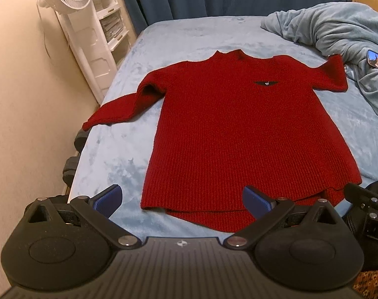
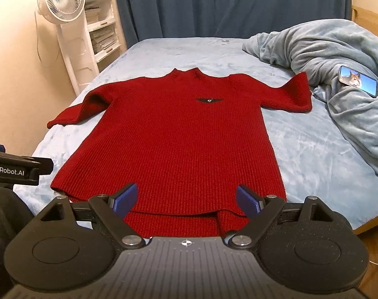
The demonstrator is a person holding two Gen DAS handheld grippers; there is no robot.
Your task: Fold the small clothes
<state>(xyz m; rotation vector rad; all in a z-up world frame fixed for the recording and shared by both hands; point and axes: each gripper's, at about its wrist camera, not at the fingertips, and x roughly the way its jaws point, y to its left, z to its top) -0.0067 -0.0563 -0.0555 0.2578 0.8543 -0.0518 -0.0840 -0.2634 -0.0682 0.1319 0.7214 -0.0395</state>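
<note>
A red knitted sweater [image 1: 228,129] [image 2: 181,144] lies flat and face up on the light blue bed [image 1: 109,159] [image 2: 313,149], collar far, hem near, both sleeves spread sideways. My left gripper [image 1: 184,200] hovers open over the hem's left corner, nothing between its blue pads. Above the middle of the hem my right gripper [image 2: 186,199] stands open too, its jaws wide and empty. In the left wrist view the right gripper's black body [image 1: 363,206] shows at the right edge; in the right wrist view the left one [image 2: 14,172] shows at the left edge.
A crumpled grey-blue blanket [image 2: 338,57] is heaped on the bed's far right, with a phone [image 2: 358,81] lying on it. A white fan [image 2: 62,0] and shelf unit stand by the wall at left. Dark blue curtains hang behind. The wooden bed frame [image 2: 373,221] edges the right.
</note>
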